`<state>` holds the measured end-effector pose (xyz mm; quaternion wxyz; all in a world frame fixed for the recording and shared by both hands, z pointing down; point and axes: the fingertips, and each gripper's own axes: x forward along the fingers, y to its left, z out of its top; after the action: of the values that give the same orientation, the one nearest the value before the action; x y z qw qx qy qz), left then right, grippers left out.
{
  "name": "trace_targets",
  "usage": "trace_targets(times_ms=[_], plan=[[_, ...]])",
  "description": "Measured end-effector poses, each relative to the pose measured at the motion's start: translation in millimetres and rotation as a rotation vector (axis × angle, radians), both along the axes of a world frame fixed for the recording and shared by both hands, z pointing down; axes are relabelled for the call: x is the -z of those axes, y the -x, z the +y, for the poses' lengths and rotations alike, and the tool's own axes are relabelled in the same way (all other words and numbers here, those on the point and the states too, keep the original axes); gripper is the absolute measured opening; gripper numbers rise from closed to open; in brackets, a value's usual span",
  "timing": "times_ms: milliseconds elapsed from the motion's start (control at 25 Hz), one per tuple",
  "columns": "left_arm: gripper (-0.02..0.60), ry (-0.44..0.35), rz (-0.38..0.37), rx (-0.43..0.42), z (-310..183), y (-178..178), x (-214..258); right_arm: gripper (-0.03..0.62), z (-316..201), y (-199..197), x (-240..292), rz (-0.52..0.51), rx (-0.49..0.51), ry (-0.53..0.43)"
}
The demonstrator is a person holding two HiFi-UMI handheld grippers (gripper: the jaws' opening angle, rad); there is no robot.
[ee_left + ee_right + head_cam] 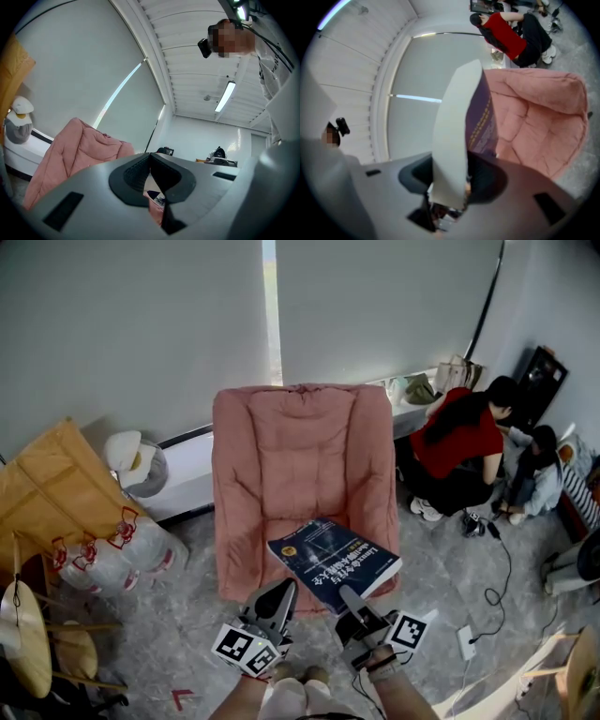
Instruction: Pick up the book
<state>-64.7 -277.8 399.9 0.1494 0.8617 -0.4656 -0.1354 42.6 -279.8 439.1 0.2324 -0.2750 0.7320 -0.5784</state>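
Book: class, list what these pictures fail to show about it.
Cover print on the book: too small in head view, blurred in right gripper view.
Whether the left gripper touches the book: too small in head view; its own view shows a sliver.
Pad contact of the right gripper: hidden by pages in its view.

**Left gripper** (pixel 150 158): smooth grey moulded shell with a dark rectangular recess on each side. The pads (pixel 133 176) are black ribbed rubber, set in curved black seats.

**Right gripper** (pixel 349 596): same grey shell, black seats and rectangular recesses. In the head view both grippers taper to dark, wedge-shaped jaws.

**Marker cubes:** the left cube (pixel 246 649) and the right cube (pixel 409 631) have white faces. Each face carries a black square pattern.

**Person:** white top (pixel 276 79) with dark print and no sleeves over the forearms. A dark band (pixel 380 661) with a reddish edge circles the right wrist. A black camera (pixel 205 47) is mounted on the head.
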Motion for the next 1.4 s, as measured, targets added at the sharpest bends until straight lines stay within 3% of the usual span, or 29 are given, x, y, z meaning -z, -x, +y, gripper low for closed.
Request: trace_targets(times_ms=[360, 1400], plan=[[0.011, -0.020, -0.035, -0.028, 4, -5, 15, 0.181, 1, 2, 16, -0.007, -0.013, -0.010], [0.011, -0.066, -0.014, -0.037, 11, 1, 49, 0.183, 7, 5, 55, -0.019, -0.025, -0.064]])
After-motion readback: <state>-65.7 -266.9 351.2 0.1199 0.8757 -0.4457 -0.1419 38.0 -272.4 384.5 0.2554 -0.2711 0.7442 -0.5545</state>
